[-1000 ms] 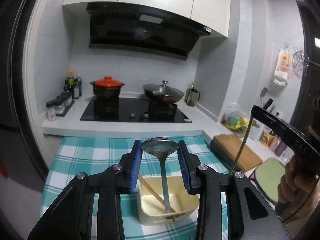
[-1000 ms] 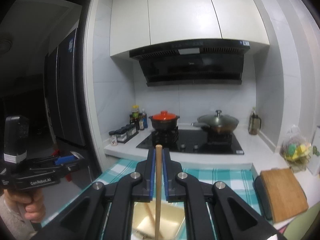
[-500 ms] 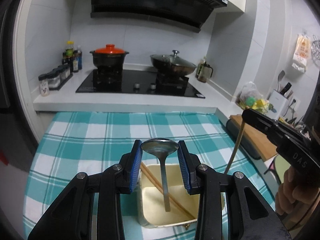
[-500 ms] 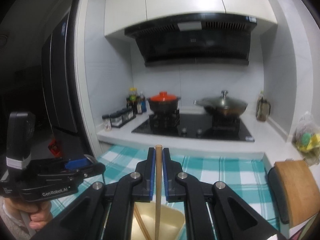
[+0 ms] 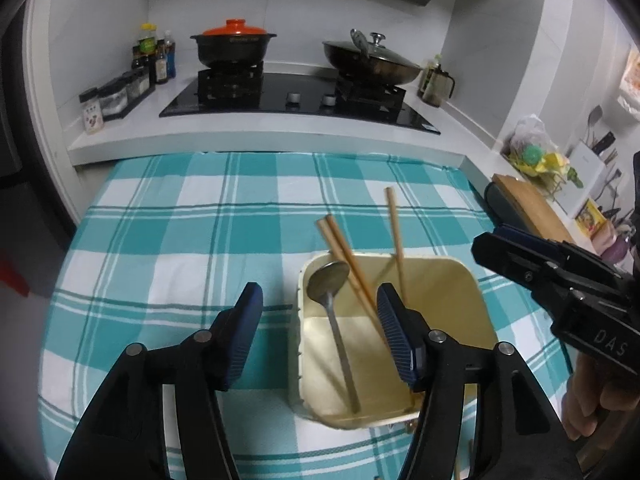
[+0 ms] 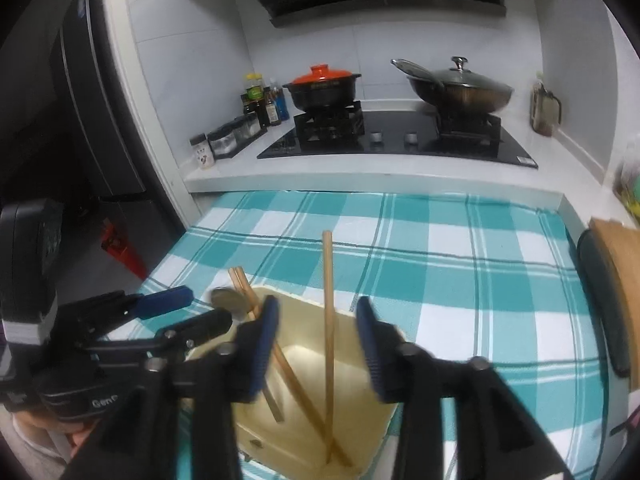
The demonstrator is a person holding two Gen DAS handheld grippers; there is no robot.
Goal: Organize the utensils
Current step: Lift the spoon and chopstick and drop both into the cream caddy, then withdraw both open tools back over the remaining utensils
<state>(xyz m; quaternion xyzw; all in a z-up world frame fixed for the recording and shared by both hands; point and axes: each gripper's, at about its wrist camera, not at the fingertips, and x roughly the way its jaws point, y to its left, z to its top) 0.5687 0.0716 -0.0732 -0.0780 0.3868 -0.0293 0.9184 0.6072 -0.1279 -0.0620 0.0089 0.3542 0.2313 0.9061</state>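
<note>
A cream square container (image 5: 476, 280) (image 6: 296, 299) stands on the teal checked cloth. In it lean a metal spoon (image 5: 328, 280) (image 6: 226, 299), a pair of wooden chopsticks (image 5: 344, 256) (image 6: 242, 282) and a single chopstick (image 5: 394, 224) (image 6: 328, 280). My left gripper (image 5: 319, 290) (image 6: 204, 306) hovers over the container's left rim with its jaws opening; the spoon lies free between them, touching neither pad. My right gripper (image 6: 317, 304) (image 5: 490, 236) is above the container, its jaws opening too. The single chopstick stands loose between its pads.
Behind the table a white counter carries a black hob (image 5: 296, 100), an orange-lidded pot (image 5: 234, 42), a lidded wok (image 5: 372, 60), bottles and spice jars (image 5: 116, 96). A wooden cutting board (image 5: 528, 204) lies at the right. The cloth (image 5: 180, 240) is bare left of the container.
Both grippers came down toward the container and opened. The spoon left the left pads and the single chopstick left the right pads; both now rest in the container.
</note>
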